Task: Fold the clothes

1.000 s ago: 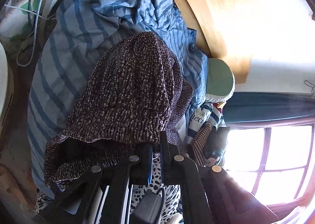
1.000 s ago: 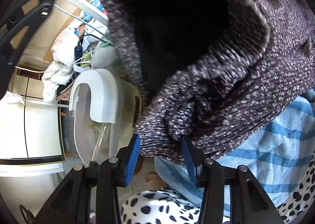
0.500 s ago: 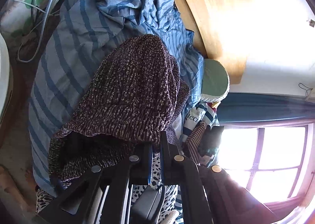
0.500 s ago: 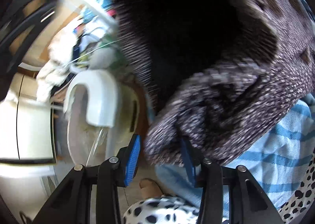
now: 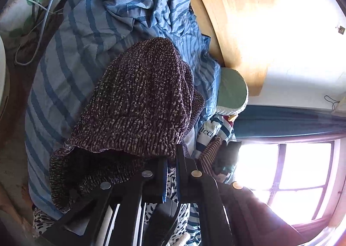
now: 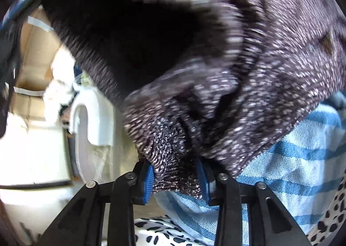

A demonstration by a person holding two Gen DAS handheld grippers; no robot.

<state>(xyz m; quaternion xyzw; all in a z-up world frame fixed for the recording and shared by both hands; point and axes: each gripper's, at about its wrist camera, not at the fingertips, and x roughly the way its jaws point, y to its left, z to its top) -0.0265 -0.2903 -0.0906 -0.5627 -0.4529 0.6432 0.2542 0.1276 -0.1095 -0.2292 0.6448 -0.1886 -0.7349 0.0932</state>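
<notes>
Draped over a blue-striped bedsheet, a marled knit sweater: thick, soft, floppy, likely weighty enough to sag; best gripped at ribbed hem. Free sheet toward 10 o'clock; wooden headboard crowding 1 o'clock. Left gripper clenched on hem. Right gripper opening slightly, bunched ribbing pressed between blue pads.

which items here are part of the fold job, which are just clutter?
In the job:
- knit sweater, dark marled, gripped by both claws
- left claw, shut on its hem
- right claw, jaws opening, bunched knit between the pads

Lying about:
- blue striped sheet
- spotted black-and-white fabric
- green round cushion
- white plastic bin
- cables
</notes>
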